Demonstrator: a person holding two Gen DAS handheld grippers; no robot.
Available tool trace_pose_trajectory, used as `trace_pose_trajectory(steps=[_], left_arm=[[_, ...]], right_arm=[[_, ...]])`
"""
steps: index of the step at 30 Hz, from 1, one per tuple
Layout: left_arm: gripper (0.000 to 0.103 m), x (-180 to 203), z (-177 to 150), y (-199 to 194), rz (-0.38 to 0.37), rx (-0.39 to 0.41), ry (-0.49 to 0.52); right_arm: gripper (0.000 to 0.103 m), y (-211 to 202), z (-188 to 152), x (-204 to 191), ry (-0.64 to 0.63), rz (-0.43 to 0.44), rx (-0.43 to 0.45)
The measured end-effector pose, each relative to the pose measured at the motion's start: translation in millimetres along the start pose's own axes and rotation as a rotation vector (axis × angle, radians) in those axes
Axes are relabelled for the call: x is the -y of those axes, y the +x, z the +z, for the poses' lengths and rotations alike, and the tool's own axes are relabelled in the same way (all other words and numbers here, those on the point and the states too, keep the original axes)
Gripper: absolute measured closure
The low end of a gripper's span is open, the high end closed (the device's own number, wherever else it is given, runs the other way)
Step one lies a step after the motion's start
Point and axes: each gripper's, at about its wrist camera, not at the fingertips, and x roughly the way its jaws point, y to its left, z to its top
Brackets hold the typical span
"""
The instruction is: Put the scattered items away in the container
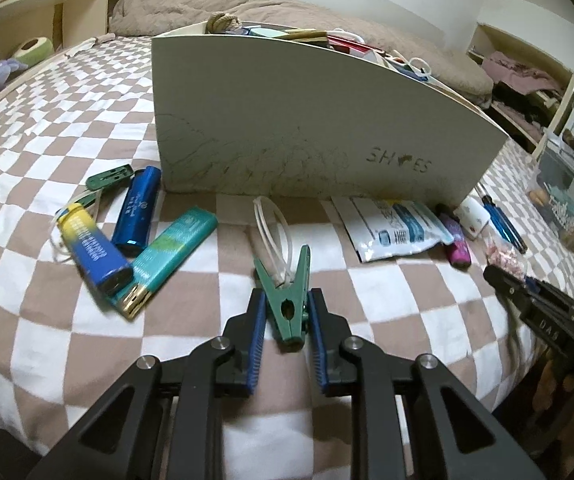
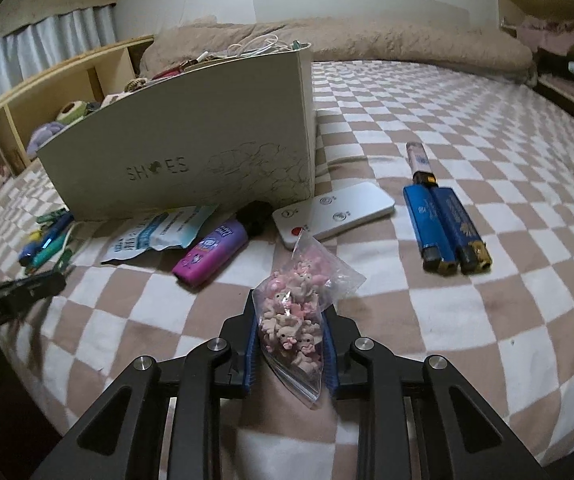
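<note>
Item: left hand-held gripper (image 1: pixel 285 312), pinching a green clothes peg (image 1: pixel 287 296) low over the checkered bed (image 1: pixel 47 320). Item: right hand-held gripper (image 2: pixel 290 320), pinching a clear bag of pink charms (image 2: pixel 293 320). Container: white shoe box (image 1: pixel 307 120), far centre, already part filled. Step judged: pickup done both sides. Next: lift each load clear of the box wall, release inside.

Bed covered by a brown-and-white checkered blanket (image 2: pixel 467 128). Tan fluffy pillow (image 2: pixel 367 40) lies along the head end. Wooden shelf (image 1: pixel 47 12) stands beside the bed, holding a green plush toy (image 1: pixel 33 50). Grey curtain (image 2: pixel 47 44) hangs behind.
</note>
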Motion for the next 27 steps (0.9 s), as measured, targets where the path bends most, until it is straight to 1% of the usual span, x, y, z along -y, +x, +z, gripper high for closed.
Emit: trace_pose_trajectory(steps=[4,7,11,14,16,18,22,27], left_arm=[[0.082,-0.4,-6.5,-6.4,0.011,-0.002,0.019],[0.082,-3.4,-6.4,-5.9,0.008,-0.008,0.004],[0.08,0.4,-1.6,-0.9,0.031,-0.009,-0.001],[0.069,4.1,1.8,3.0,0.033,-0.008,-0.001],[0.056,6.9,3.8,5.1,0.025,-0.007,-0.005],[0.051,10.6,6.0,7.7,0.031,-0.008,-0.001],[0.045,13.2,11.6,12.8,0.053,-0.003,-0.003],[0.044,9.5,18.3,19.2,0.073,0.009,-0.017]], right_arm=[[0.076,-1.8,-2.4,-0.3,0.019,0.026,-0.008],[0.076,-2.7,-4.2,-2.2,0.024,0.033,-0.011],[0.076,-3.9,-5.5,-4.1,0.023,0.03,-0.013],[0.076,-3.9,-6.0,-4.3,0.025,0.032,-0.013],[0.076,-3.7,-5.9,-4.3,0.025,0.033,-0.014],[0.076,-3.8,-5.9,-4.1,0.025,0.033,-0.014],[0.076,-2.8,-5.9,-3.8,0.03,0.038,-0.013],[0.076,-2.7,-6.2,-2.8,0.035,0.044,-0.013]])
